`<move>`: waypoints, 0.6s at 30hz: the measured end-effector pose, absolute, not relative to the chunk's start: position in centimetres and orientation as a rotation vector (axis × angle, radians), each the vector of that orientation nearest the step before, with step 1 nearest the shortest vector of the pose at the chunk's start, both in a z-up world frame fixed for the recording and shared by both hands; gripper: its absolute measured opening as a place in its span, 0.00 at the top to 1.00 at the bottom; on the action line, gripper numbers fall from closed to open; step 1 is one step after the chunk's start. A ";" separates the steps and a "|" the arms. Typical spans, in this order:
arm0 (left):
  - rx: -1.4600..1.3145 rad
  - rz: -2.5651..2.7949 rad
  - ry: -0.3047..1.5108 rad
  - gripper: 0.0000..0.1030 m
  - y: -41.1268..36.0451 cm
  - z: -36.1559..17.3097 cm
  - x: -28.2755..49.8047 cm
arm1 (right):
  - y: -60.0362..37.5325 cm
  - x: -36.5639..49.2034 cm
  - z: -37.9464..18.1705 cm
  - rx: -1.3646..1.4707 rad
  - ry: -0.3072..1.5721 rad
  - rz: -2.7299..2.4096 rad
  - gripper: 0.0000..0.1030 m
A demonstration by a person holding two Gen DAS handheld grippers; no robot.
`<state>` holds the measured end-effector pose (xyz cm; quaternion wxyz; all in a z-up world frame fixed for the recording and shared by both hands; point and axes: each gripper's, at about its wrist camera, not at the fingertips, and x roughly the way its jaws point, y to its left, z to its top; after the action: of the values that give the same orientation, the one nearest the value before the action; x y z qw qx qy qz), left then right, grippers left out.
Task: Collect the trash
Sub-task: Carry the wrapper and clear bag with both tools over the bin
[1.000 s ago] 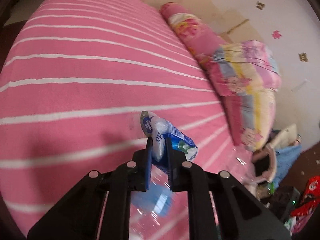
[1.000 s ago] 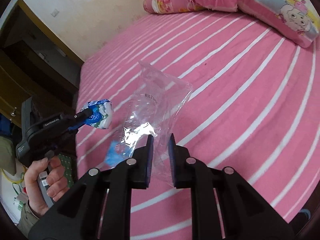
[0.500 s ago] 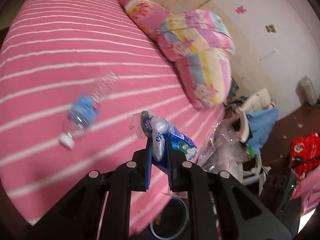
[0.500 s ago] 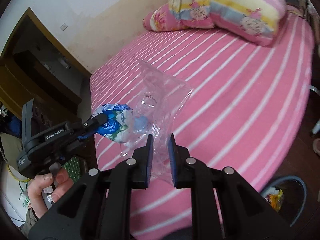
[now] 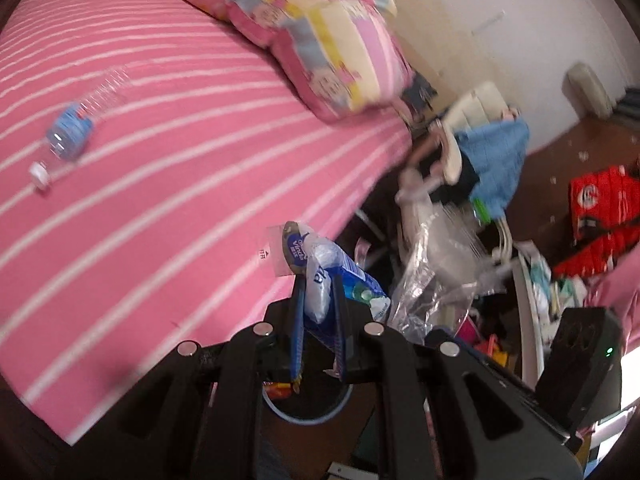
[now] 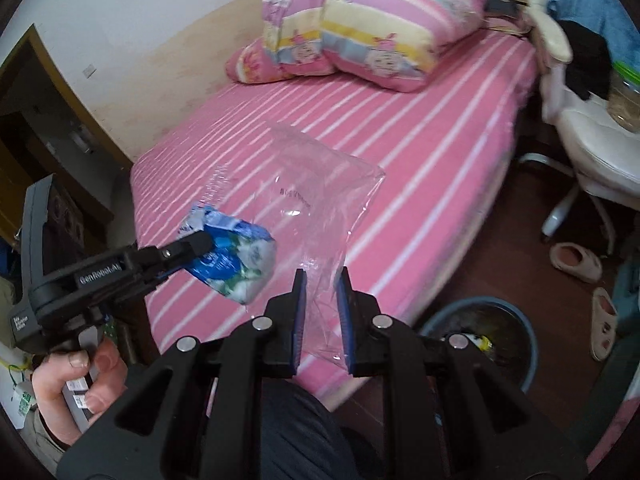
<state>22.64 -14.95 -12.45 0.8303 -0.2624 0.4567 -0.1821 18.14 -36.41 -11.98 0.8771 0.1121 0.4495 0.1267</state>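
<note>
My left gripper [image 5: 318, 300] is shut on a crumpled blue and white wrapper [image 5: 320, 272], held in the air past the bed's edge. It also shows in the right wrist view [image 6: 232, 256], left of my right gripper. My right gripper [image 6: 322, 292] is shut on a clear plastic bag [image 6: 316, 200], also seen in the left wrist view [image 5: 432, 272]. A round blue trash bin [image 6: 480, 332] with litter inside stands on the floor below right; in the left wrist view its rim [image 5: 308, 412] shows under my fingers. A plastic water bottle [image 5: 72, 136] lies on the pink striped bed [image 5: 160, 200].
Pillows [image 6: 360, 28] lie at the bed's head. A white chair [image 6: 592, 152] with clothes stands right of the bed, slippers [image 6: 576, 264] on the brown floor by it. A red package [image 5: 600, 204] and clutter lie on the floor. A dark cabinet [image 6: 44, 136] stands left.
Both grippers have swung away from over the bed toward its edge and the floor, carrying the wrapper and the bag. The trash bin has come closer and fuller into view.
</note>
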 end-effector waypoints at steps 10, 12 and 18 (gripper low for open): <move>-0.461 -0.458 1.096 0.88 -24.1 -17.0 20.9 | -44.5 14.2 -15.6 0.311 0.977 0.161 0.84; -0.438 -0.468 1.122 0.88 -25.6 -18.2 20.7 | -46.2 13.7 -17.3 0.334 1.004 0.135 0.84; -0.373 -0.509 1.222 0.88 -30.0 -23.1 20.7 | -49.6 13.1 -22.1 0.379 1.100 0.065 0.84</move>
<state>20.65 -30.05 -23.09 0.7729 -0.1722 0.5638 -0.2349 13.09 -49.55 -22.11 0.8351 0.1788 0.5194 0.0306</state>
